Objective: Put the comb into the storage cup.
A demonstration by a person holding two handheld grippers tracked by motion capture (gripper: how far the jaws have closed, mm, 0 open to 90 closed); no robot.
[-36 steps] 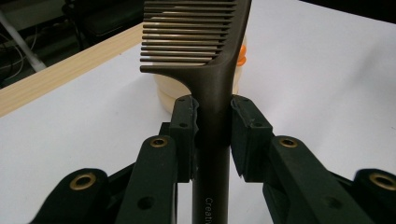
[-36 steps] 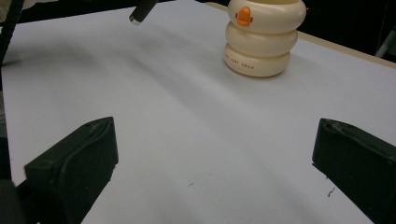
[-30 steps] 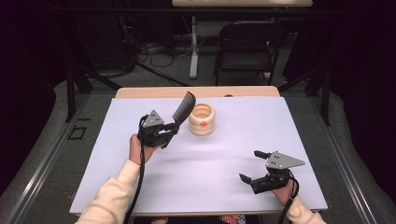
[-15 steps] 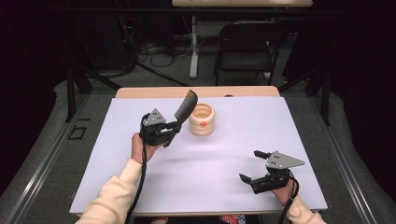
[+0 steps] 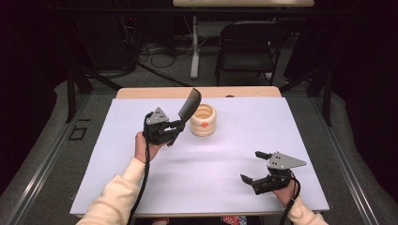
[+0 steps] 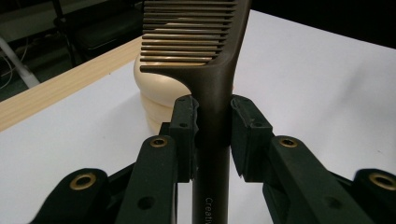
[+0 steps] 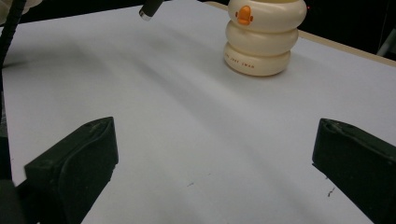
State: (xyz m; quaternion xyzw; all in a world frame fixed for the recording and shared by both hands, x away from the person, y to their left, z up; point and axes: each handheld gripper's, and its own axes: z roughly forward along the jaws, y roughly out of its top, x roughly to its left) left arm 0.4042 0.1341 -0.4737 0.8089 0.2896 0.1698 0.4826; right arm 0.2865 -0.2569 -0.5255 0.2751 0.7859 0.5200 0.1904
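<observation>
The left claw (image 5: 176,129), clamped on a dark comb (image 5: 189,105) whose long axis slants toward the upper right, sits just left of the cream holder (image 5: 203,120), while the right claw (image 5: 253,166) gapes empty at lower right.

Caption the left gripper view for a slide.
Left gripper jaws clamp a dark comb by its handle, teeth raised before a cream ringed holder.

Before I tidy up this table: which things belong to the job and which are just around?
In use:
comb, clamped in the left gripper
cream ringed holder

Just there:
right gripper, open, holding nothing
folding chair
floor cables
</observation>
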